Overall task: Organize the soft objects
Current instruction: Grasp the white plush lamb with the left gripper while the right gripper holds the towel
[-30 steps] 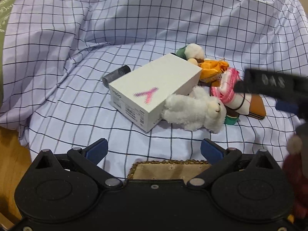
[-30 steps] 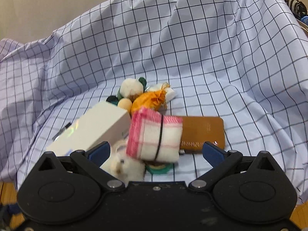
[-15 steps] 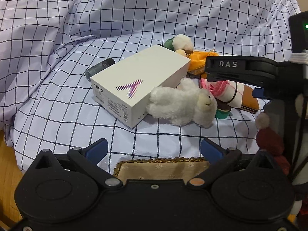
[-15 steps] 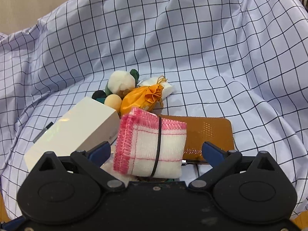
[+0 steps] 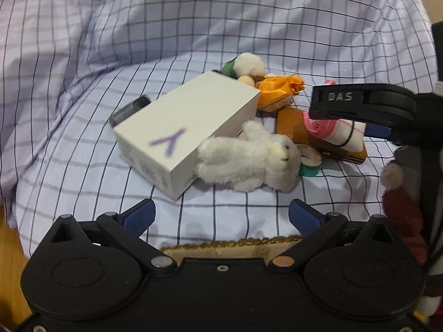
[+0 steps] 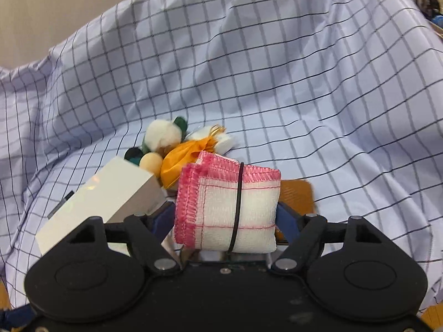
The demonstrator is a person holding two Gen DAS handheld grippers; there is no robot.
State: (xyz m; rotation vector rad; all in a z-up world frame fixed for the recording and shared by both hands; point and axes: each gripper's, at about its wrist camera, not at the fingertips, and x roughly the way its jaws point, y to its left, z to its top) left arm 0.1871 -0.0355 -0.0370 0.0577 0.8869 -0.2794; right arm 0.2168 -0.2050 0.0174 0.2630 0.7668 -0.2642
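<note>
Partly hidden brown wallet point(image 6: 297, 193) behind folded cloth point(image 6: 227, 207) clamped in right hand-held gripper point(image 6: 225, 218); left hand-held gripper point(image 5: 221, 215) wide.

A white rectangular cardboard box point(image 5: 185, 130) is laid on checked lilac cloth point(image 5: 193, 22), beside a dark cylinder point(image 5: 128, 110) and a flat brown leather wallet point(image 5: 293, 124).

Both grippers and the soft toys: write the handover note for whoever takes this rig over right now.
Right gripper: shut on the folded pink-edged cloth, above the brown wallet.
Left gripper: open, empty, facing the pile.
On the checked sheet: white plush rabbit against the white box, orange pouch and white pompom toy behind.
Done: cloth gripped.
Left: place the cloth, then sort the rabbit, pouch and pompom toy.
</note>
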